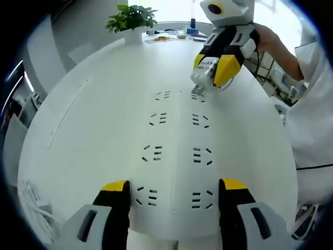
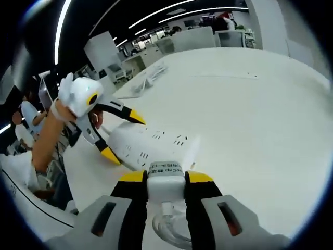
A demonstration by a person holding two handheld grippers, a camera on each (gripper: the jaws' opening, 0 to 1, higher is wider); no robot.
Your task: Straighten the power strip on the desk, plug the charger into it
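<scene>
A white power strip (image 1: 177, 151) with two rows of sockets lies on the white desk (image 1: 93, 104), running away from me. My left gripper (image 1: 174, 190) has its yellow-tipped jaws against both sides of the strip's near end, which fills the gap between them. In the right gripper view this left gripper (image 2: 124, 136) straddles the far end of the strip (image 2: 151, 143). My right gripper (image 2: 165, 178) is shut on a white charger (image 2: 165, 179). The right gripper (image 1: 212, 70) holds the charger (image 1: 205, 73) just above the far right socket (image 1: 197, 95), tilted.
A potted plant (image 1: 131, 20) and small items (image 1: 171, 36) stand at the desk's far edge. A person's white sleeve (image 1: 312, 130) is on the right. A coiled cable (image 2: 171, 229) lies under the charger. Loose white cables (image 2: 148, 78) lie farther along the desk.
</scene>
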